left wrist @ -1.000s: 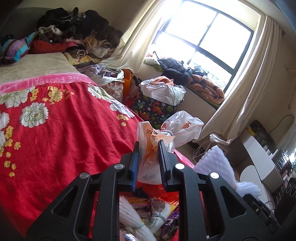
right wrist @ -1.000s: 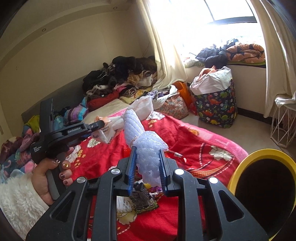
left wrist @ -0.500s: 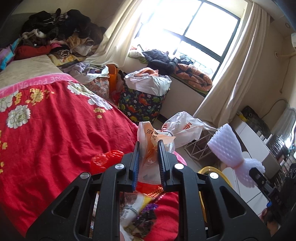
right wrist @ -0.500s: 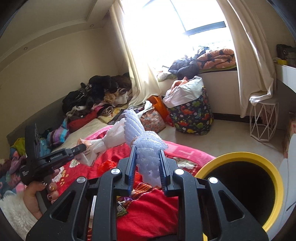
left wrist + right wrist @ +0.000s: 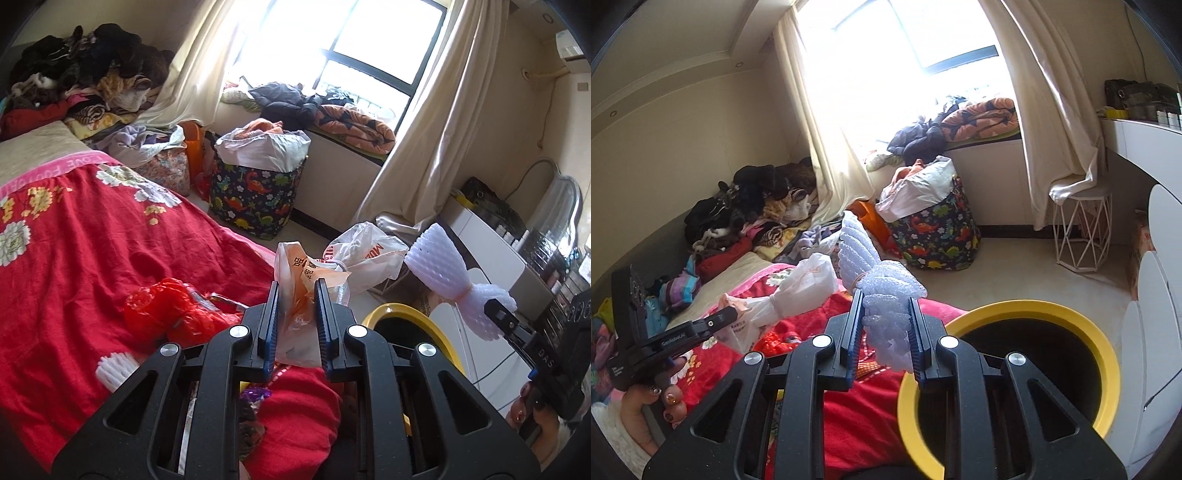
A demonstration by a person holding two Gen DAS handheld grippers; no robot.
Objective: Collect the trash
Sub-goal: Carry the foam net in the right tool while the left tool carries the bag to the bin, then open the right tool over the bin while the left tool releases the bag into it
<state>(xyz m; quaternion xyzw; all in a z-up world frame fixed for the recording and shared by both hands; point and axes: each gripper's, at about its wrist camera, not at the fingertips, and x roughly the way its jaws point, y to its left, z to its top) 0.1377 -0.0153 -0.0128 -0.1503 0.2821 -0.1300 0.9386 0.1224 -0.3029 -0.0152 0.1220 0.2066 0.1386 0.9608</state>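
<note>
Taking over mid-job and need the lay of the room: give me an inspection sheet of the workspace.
Surface: red floral bedspread.
Job's things: tied plastic bag and white foam net held; yellow-rimmed bin beside the bed.
Clutter: red plastic scrap, wrappers on the bedspread.
Grippers: left gripper shut on the bag; right gripper shut on the foam net.
Cables: one on the far wall.
Surroundings: clothes pile, dinosaur-print hamper, wire stool, window.

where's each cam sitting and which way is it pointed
Left wrist: on the left gripper, looking across the red bed to the window; it clamps a plastic bag.
Right wrist: on the right gripper, facing the window over the yellow bin; it clamps foam netting; left hand shows.
Shared: bin, dinosaur basket, both grippers.
</note>
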